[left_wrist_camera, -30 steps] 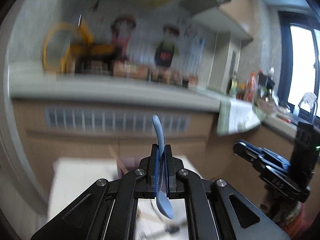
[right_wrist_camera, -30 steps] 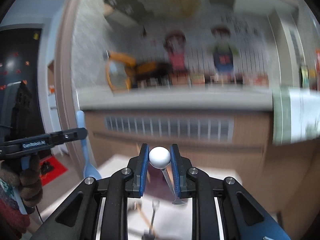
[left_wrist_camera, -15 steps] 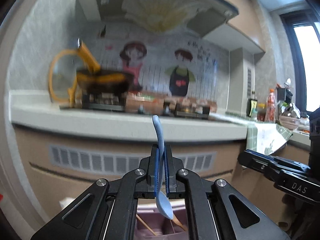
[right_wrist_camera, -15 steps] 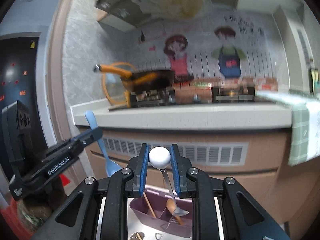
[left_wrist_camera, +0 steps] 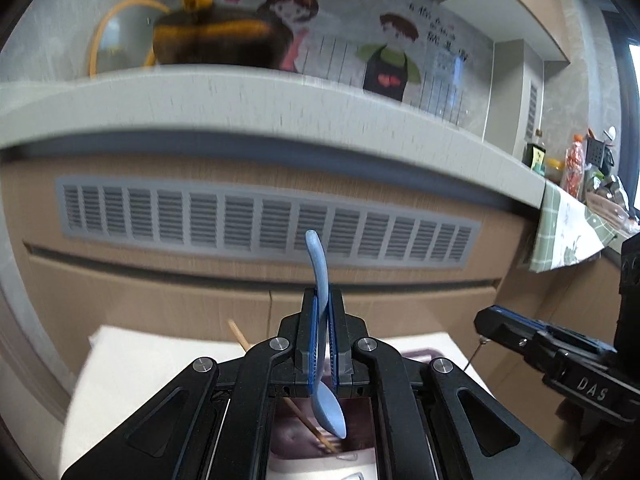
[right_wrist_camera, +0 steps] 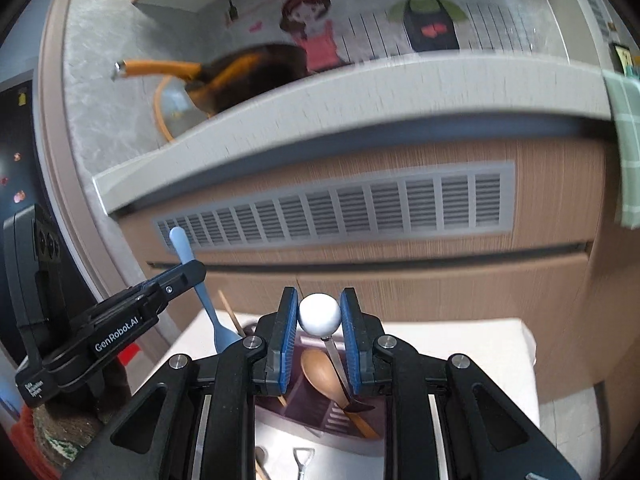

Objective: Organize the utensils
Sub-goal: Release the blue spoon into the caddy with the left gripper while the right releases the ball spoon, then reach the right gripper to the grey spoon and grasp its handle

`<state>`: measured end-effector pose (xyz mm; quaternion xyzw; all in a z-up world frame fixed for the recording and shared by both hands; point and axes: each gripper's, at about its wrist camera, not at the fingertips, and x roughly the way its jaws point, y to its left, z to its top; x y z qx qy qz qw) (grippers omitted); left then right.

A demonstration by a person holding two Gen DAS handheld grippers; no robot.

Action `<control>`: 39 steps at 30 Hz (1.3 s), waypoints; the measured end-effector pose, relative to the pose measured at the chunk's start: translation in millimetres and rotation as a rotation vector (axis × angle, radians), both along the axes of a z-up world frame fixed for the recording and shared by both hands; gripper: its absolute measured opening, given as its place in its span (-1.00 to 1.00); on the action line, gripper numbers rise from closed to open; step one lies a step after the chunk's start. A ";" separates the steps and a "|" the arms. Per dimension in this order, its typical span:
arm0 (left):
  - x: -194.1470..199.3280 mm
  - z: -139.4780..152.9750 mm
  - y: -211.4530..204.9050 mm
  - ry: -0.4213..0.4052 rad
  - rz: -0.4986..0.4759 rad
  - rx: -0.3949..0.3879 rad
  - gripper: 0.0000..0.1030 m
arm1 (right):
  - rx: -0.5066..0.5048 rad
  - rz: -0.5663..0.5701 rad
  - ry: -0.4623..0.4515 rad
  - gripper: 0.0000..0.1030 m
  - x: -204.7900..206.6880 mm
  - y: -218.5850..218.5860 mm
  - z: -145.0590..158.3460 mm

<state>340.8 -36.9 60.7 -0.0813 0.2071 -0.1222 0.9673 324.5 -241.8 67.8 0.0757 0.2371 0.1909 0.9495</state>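
Observation:
My left gripper (left_wrist_camera: 323, 300) is shut on a light blue spoon (left_wrist_camera: 320, 276), handle up, bowl hanging down over the purple utensil holder (left_wrist_camera: 360, 432). It also shows at the left of the right wrist view (right_wrist_camera: 192, 272) with the blue spoon (right_wrist_camera: 184, 252). My right gripper (right_wrist_camera: 319, 300) is shut on a metal utensil with a white ball end (right_wrist_camera: 319, 314), its blade down over the purple holder (right_wrist_camera: 304, 408). A wooden spoon (right_wrist_camera: 324, 376) and a chopstick (right_wrist_camera: 230, 312) lie in the holder.
The holder stands on a white table (right_wrist_camera: 460, 360) before a wooden cabinet with a grey vent (right_wrist_camera: 340, 208). More small utensils (right_wrist_camera: 302, 460) lie on the table near me. A dark pan with an orange handle (right_wrist_camera: 224, 76) sits on the counter above.
Both grippers have tilted down and come closer over the purple holder, each keeping its utensil. The counter has risen in both views.

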 end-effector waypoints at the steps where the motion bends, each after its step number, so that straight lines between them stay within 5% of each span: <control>1: 3.4 -6.7 -1.1 0.019 -0.011 -0.007 -0.91 | -0.006 -0.001 0.013 -0.61 2.2 -0.2 -6.0; 10: 18.2 -45.4 -6.4 0.165 -0.105 -0.077 -0.85 | -0.087 0.013 0.116 -0.60 10.8 2.6 -48.2; 15: 3.8 -43.7 5.7 0.149 -0.097 -0.109 -0.65 | -0.091 0.044 0.103 -0.57 3.7 1.5 -47.2; 23: -43.8 -35.2 40.2 0.169 0.010 -0.115 -0.59 | -0.108 0.014 0.006 -0.52 -47.6 -15.2 -28.1; 29: -83.3 -59.1 57.1 0.272 0.027 -0.101 -0.59 | -0.124 0.011 0.050 -0.52 -87.8 -17.6 -50.7; 39: -138.8 -115.1 89.9 0.429 0.190 -0.057 -0.59 | -0.219 0.065 0.156 -0.52 -128.4 -3.0 -104.0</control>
